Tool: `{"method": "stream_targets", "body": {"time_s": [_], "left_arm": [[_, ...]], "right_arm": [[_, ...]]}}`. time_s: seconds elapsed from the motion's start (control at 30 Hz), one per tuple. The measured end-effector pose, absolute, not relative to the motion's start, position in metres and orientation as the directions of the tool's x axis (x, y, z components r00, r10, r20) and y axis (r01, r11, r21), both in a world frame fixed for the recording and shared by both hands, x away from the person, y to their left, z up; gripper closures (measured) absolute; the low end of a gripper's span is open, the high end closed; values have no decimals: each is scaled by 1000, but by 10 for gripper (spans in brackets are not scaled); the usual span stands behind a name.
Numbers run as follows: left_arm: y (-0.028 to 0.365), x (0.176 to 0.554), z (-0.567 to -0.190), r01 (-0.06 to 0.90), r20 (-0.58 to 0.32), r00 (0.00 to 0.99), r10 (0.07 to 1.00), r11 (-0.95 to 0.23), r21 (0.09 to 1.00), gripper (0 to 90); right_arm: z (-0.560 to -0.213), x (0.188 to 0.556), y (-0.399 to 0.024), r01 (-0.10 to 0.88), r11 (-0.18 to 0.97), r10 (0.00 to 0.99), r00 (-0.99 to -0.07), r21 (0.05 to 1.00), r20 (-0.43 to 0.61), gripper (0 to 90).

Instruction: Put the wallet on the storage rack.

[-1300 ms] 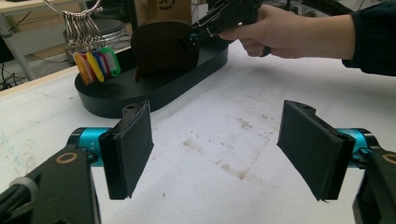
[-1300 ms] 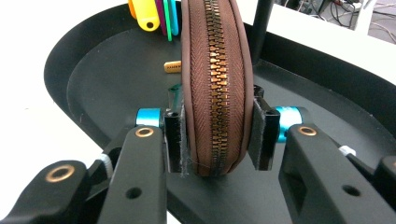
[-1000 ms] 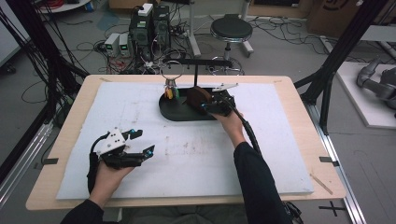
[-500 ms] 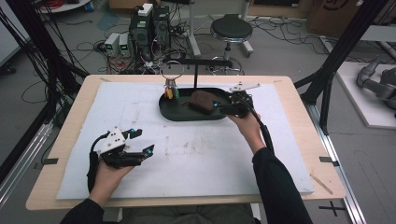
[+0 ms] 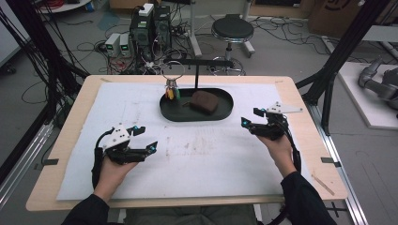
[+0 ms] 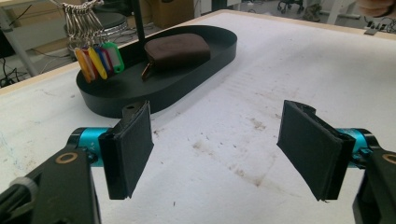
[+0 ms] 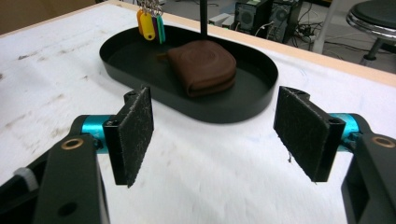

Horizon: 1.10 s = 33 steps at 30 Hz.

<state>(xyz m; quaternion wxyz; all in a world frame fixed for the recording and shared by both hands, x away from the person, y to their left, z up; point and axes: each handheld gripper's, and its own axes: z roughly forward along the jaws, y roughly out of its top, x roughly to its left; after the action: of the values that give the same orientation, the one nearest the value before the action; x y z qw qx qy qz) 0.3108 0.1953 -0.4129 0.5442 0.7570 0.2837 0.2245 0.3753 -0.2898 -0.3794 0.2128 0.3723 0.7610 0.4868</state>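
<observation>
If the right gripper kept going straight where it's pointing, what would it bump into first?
Probably the black tray. The right hand-held gripper is open and aimed at its near wall, with bare white table cover between them. The brown pouch lies just beyond, inside the tray. Exact height is hard to judge.

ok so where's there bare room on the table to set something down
The white mat is bare between the left tongs and the right tongs, in front of the black tray. The mat's far corners beside the tray are free too. The tray itself is crowded: brown pouch, key tags, stand post.
</observation>
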Motion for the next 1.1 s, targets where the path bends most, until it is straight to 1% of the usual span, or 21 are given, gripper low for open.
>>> {"method": "stream_targets", "body": {"time_s": [0.17,0.23,0.37,0.4,0.53,0.73,1.1], "left_arm": [[196,317,-415,196,27,726,687,-244,950,260],[197,318,-416,196,32,721,692,-248,949,260],[201,320,-417,201,34,708,705,-248,948,260],[202,320,-417,203,38,705,708,-252,946,260],[204,321,-419,209,38,694,719,-251,945,254],[209,320,-419,208,49,675,736,-254,945,254],[222,316,-421,219,53,641,765,-249,944,253]], "right_arm": [[-384,353,-305,360,224,781,-623,906,54,258],[-388,344,-311,346,227,784,-619,910,40,256],[-397,334,-322,329,199,801,-598,923,40,221],[-400,333,-325,320,198,803,-595,926,34,215],[-409,334,-333,344,199,816,-576,918,39,216],[-410,336,-340,341,179,836,-547,923,40,213],[-415,342,-340,355,203,848,-530,912,17,213]]}}
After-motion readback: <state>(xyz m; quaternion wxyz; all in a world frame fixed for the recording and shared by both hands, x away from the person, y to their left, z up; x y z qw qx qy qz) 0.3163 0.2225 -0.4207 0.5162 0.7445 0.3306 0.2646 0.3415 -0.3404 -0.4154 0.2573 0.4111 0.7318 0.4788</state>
